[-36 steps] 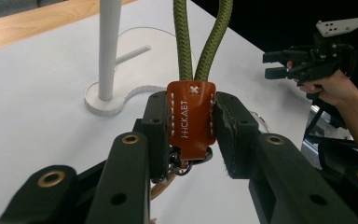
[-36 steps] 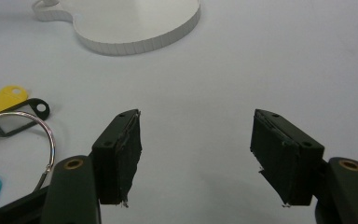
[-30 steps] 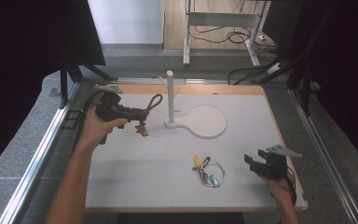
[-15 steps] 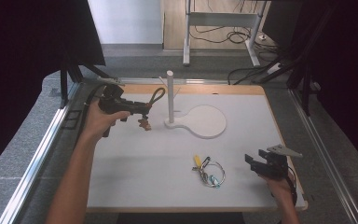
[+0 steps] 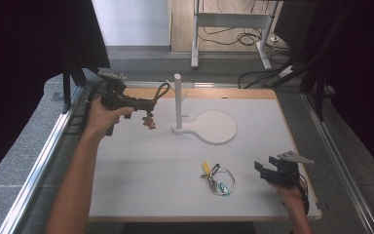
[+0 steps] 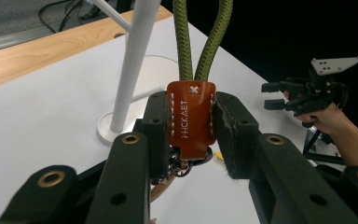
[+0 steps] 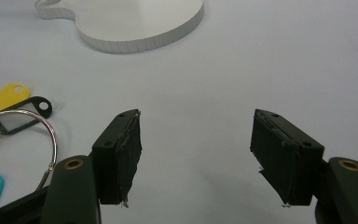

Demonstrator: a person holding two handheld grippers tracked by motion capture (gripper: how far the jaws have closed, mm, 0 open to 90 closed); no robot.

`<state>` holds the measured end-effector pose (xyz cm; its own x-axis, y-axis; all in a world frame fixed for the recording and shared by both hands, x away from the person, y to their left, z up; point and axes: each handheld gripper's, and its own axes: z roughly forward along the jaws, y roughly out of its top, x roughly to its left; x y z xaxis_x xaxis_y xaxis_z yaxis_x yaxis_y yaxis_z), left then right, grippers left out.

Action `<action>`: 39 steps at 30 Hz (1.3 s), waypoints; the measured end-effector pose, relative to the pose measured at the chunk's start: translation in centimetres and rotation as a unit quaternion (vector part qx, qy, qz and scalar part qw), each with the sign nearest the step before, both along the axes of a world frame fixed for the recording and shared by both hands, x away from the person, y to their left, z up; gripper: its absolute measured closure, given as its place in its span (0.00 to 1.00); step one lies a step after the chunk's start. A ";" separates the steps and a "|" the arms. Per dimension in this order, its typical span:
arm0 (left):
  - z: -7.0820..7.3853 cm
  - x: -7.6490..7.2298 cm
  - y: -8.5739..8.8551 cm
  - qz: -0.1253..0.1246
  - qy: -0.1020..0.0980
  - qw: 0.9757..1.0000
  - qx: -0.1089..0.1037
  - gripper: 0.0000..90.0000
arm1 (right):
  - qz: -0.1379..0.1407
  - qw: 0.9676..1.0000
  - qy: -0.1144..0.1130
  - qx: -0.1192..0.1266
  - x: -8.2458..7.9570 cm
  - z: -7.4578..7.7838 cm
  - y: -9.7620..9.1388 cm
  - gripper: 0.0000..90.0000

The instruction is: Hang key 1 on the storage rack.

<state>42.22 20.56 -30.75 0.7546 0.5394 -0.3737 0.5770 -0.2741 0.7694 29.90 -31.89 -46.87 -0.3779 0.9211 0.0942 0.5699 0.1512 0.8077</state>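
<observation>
Keychain [image 6: 192, 119], with its green cord loop [image 5: 161, 90] and brown leather tab, hangs at the far left of the white board [image 5: 141, 165], pinched by the left gripper [image 5: 146, 103] just left of the white post [image 5: 177, 100]. To hang it cleanly, I would lift the loop above the post's top, centre it, then lower. That forearm reaches forward, gripper level. At the near right, the right gripper [image 7: 196, 154] rests with jaws spread, beside the key ring [image 5: 219, 179].

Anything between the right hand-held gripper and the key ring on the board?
Nothing: bare white board separates the right hand-held gripper from the key ring, per the high view.
</observation>
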 end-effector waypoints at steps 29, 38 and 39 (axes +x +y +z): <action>-1.1 3.3 0.0 0.014 0.021 0.999 -0.022 0.75 | 0.001 1.000 0.006 -0.002 0.1 -0.3 0.0 0.38; -1.7 4.4 0.3 0.017 0.025 0.999 -0.031 0.75 | 0.005 1.000 0.003 0.002 0.0 0.1 0.2 0.38; -1.7 4.5 0.3 0.018 0.026 0.999 -0.032 0.75 | 0.005 1.000 0.003 0.002 0.0 0.1 0.2 0.38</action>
<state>46.73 20.88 -32.49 0.7134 0.5401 -0.4465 0.6252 -0.2029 0.7536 29.91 -31.71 -46.79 -0.3859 0.9171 0.0997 0.5729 0.1535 0.8051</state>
